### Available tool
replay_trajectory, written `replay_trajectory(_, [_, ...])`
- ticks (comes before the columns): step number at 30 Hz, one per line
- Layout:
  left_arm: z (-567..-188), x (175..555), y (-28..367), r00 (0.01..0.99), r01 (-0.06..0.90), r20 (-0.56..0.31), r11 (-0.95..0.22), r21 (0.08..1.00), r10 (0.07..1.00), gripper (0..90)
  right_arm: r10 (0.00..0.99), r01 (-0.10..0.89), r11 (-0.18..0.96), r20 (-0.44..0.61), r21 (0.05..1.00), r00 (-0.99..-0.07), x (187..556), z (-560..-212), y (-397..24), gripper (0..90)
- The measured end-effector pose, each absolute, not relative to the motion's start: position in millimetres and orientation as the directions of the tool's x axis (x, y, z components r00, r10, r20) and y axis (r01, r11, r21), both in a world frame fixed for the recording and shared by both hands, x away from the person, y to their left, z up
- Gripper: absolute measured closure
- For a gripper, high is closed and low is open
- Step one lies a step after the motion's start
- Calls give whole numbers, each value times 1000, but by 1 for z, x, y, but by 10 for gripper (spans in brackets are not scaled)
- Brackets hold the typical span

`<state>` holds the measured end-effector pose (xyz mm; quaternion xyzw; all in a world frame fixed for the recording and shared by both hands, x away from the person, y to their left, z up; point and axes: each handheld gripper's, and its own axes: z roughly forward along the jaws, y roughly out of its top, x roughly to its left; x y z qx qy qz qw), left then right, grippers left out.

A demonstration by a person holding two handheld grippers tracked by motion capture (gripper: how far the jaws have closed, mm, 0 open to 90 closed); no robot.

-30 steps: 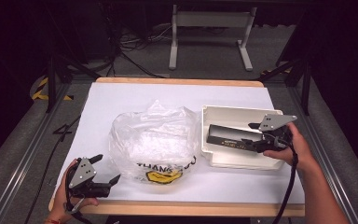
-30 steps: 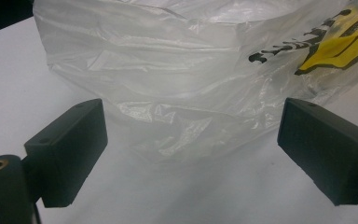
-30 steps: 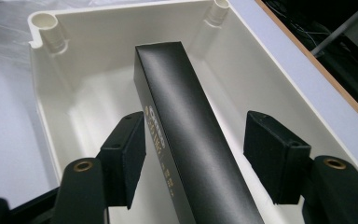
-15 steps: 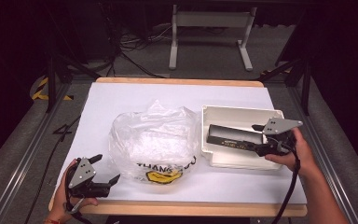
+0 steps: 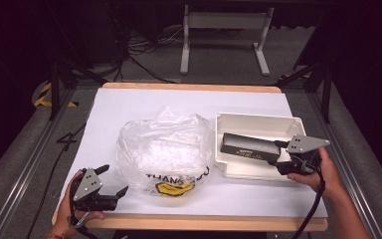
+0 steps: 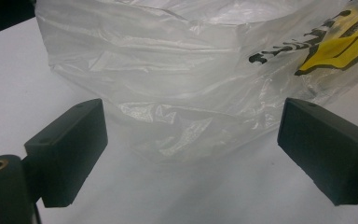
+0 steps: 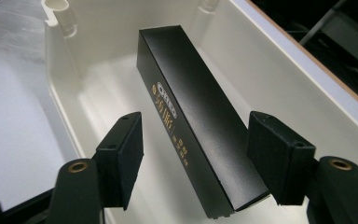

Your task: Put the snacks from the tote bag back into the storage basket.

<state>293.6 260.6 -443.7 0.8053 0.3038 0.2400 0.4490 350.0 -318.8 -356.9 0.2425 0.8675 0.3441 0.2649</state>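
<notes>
My right tool (image 5: 280, 158) is sitting wide open at the near end of the black box (image 7: 193, 112), its jaws straddling it without touching; over the last second this hand has been drifting back toward the worktop's right edge while the box has been lying unmoved in the white tray (image 5: 258, 122); I am judging that as a release or a grasp not yet made. My left tool (image 5: 113, 183) is staying put, open and empty, just beside the clear plastic bag (image 6: 182, 79) on the worktop (image 5: 129, 107).
</notes>
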Motion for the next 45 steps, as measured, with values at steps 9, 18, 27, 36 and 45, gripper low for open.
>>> replay_trajectory(9, [-444,294,260,700,274,115,-414,868,705,92,618,231,617,-282,752,-734,332,-365,-322,349])
replay_trajectory(18, [-443,294,261,700,273,115,-413,869,705,92,617,222,620,-293,753,-730,321,-369,-321,331])
replay_trajectory(27, [-443,293,260,702,270,117,-414,869,703,92,621,213,611,-295,763,-726,309,-376,-323,321])
replay_trajectory(36, [-443,294,259,704,272,113,-413,869,701,92,658,207,563,-282,800,-698,297,-386,-329,296])
replay_trajectory(45, [-444,293,259,703,273,113,-413,869,702,91,683,228,524,-245,820,-688,289,-395,-336,309])
